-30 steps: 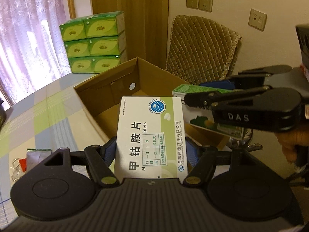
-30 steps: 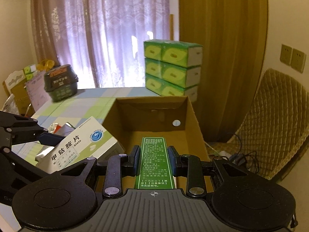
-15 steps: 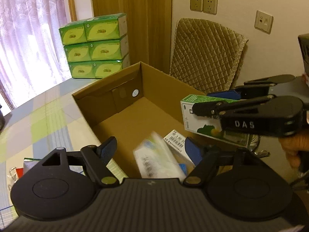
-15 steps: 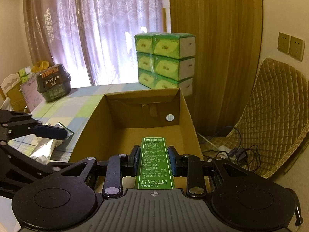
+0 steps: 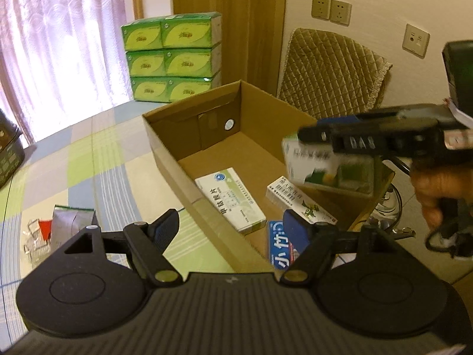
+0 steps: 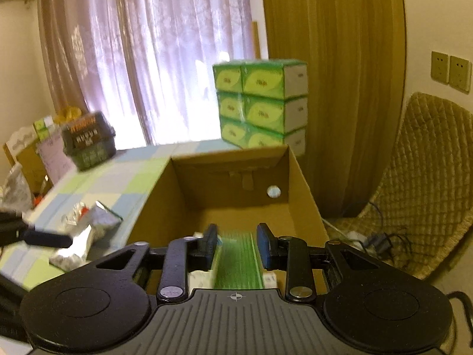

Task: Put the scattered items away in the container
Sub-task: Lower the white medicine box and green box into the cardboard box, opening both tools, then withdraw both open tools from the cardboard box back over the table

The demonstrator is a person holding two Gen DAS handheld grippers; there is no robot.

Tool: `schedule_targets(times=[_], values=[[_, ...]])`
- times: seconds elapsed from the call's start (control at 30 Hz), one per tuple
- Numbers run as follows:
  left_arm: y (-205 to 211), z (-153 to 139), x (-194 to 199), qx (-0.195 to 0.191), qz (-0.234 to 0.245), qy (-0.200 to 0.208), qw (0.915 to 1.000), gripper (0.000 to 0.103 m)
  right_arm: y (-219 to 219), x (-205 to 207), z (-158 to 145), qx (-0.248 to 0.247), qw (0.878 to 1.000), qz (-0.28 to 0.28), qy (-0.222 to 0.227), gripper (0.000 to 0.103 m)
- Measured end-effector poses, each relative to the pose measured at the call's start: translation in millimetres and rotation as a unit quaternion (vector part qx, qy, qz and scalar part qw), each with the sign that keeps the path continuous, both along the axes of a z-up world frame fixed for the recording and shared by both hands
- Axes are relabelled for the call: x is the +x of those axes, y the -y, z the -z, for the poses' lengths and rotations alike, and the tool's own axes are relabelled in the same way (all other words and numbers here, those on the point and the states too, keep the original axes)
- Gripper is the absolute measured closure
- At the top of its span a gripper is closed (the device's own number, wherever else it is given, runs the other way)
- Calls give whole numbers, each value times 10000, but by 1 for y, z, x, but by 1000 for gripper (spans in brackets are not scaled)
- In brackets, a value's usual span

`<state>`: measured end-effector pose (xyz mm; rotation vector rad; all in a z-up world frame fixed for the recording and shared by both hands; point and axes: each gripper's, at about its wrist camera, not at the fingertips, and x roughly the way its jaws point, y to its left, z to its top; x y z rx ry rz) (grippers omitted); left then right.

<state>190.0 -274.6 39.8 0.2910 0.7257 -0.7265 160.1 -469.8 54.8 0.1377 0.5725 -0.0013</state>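
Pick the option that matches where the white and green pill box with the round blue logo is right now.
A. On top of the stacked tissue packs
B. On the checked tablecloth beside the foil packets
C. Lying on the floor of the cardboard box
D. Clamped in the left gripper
C: the white and green pill box lies flat inside the cardboard box, and the left gripper is open and empty above it.

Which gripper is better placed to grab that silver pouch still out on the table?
Left. The left gripper is open and holds nothing, near the silver pouch outside the cardboard box. The right gripper is over the box with the green box between its jaws.
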Motion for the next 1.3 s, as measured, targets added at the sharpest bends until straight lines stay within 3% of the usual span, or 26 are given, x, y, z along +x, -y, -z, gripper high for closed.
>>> schedule_targets(times=[0.03,0.07,0.1,0.13,0.2,0.67,1.03,1.3], values=[[-2,1,0,-2,-21,-19,10000,29,1,3,0,16,10000,23,28,69],[-5,2,0,-3,-40,-28,10000,29,1,5,0,35,10000,31,29,54],[-7,2,-1,-1,-62,-34,10000,29,2,6,-1,69,10000,37,52,13],[-10,3,-1,-2,-86,-45,10000,29,2,4,-3,69,9998,100,142,7],[-16,5,-2,-10,-133,-68,9999,29,1,-1,-8,-14,9995,79,297,7],[-73,24,-27,-18,-585,-321,9978,26,-20,-46,-12,158,9996,52,231,7],[-151,40,-60,17,-1241,-529,9909,25,-101,-81,-20,199,9976,-557,354,7],[-213,52,-77,83,-1817,-615,9814,24,-165,-92,-1,71,9935,-1127,119,7]])
